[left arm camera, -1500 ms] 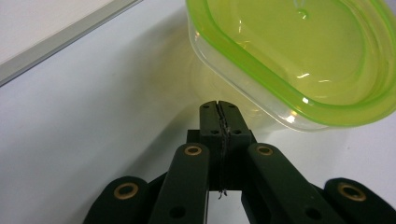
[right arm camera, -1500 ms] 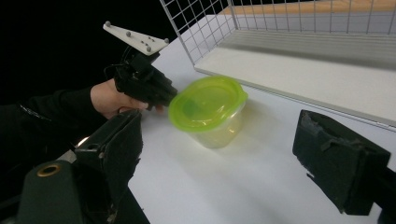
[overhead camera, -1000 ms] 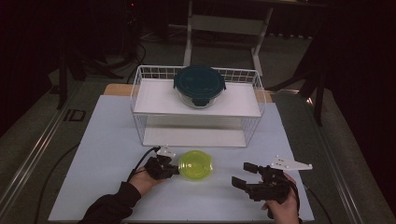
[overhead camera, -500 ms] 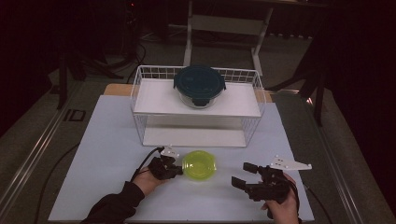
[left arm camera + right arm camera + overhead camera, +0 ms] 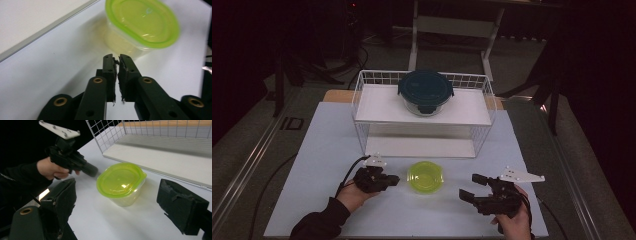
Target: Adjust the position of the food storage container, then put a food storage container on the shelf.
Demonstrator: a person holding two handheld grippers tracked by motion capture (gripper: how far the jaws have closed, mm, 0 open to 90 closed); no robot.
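1. The job in hand looks like moving the green-lidded tub, which stands on the white mat near the front of the wire rack, between the two grippers; it has not been lifted yet
2. The left gripper sits just left of the tub, apart from it. In the left gripper view its jaws are nearly clenched, a thin slit between the pads, with nothing in it; they have just been opening a little. The tub lies just beyond the tips
3. The right gripper hovers right of the tub, a little way off, jaws spread wide and empty; in the right gripper view they frame the tub without touching it
4. My guess at the next move: one gripper must come in with its jaws wide enough to take the tub by its wall or lid rim; the left would need to open much further first
5. A dark-lidded bowl rests on the rack's upper shelf, well apart from both hands
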